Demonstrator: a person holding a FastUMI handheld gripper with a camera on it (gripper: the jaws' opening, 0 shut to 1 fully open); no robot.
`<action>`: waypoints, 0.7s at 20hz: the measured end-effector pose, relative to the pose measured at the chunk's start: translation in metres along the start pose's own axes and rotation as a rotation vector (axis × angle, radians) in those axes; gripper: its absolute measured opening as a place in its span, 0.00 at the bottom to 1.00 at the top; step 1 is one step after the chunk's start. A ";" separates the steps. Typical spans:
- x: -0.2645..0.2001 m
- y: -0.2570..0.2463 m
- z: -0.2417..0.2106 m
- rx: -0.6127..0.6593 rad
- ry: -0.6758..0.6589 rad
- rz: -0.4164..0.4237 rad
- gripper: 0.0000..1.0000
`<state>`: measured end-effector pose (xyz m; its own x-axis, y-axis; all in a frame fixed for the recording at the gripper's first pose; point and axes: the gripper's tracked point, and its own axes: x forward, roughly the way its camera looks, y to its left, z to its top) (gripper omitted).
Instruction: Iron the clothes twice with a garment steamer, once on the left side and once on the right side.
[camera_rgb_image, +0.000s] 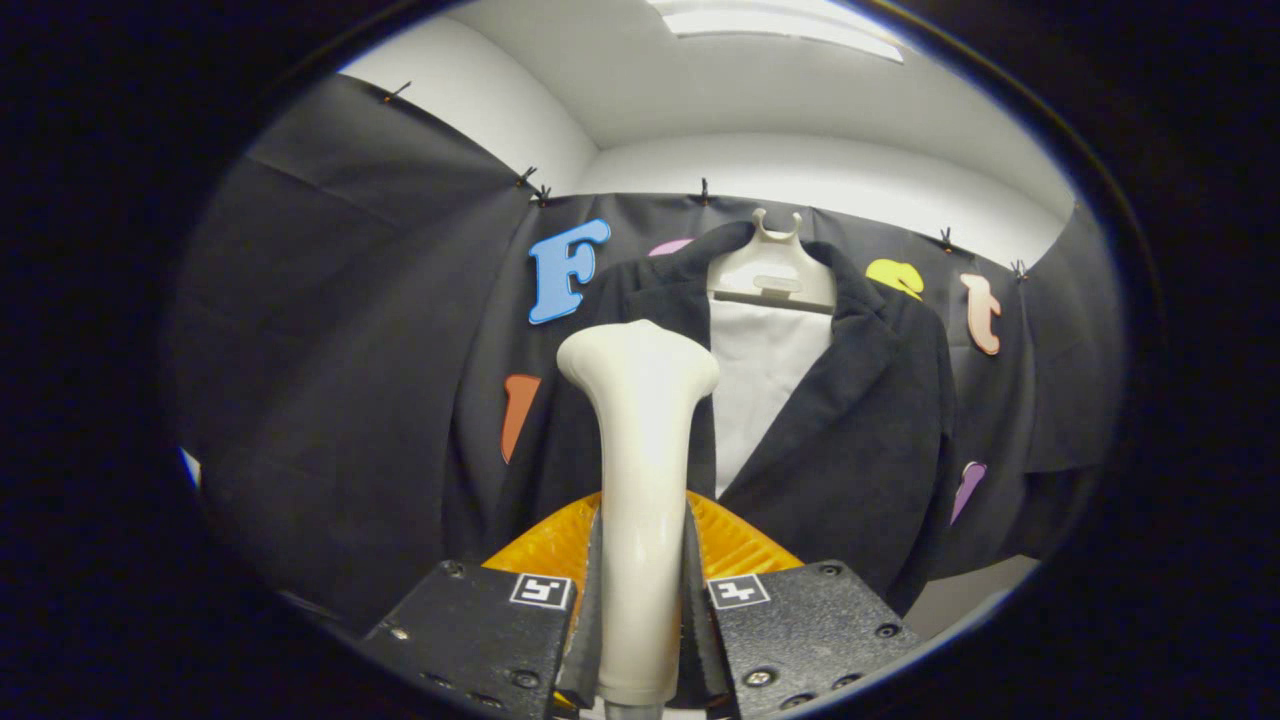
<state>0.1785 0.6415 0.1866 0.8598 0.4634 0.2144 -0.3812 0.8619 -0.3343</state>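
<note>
The gripper (640, 620) squeezes the steamer (640, 480) low in the picture's middle, its head by the jacket's (860, 440) left side; both sides look left to do.

Claw (640, 610) clamping steamer (638, 480) before jacket (860, 440)

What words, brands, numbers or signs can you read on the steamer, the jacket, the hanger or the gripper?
No readable text on the steamer, jacket or hanger.
The gripper, fingers shut on the steamer, bears two square markers: black-and-white patterns, not words.
</note>
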 end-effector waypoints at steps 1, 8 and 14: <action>-0.002 -0.002 -0.006 0.004 0.014 -0.008 0.36; -0.016 -0.004 -0.046 0.055 0.105 -0.022 0.36; -0.025 -0.007 -0.080 0.060 0.183 -0.016 0.36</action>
<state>0.1873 0.6071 0.1103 0.9111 0.4096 0.0472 -0.3823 0.8821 -0.2754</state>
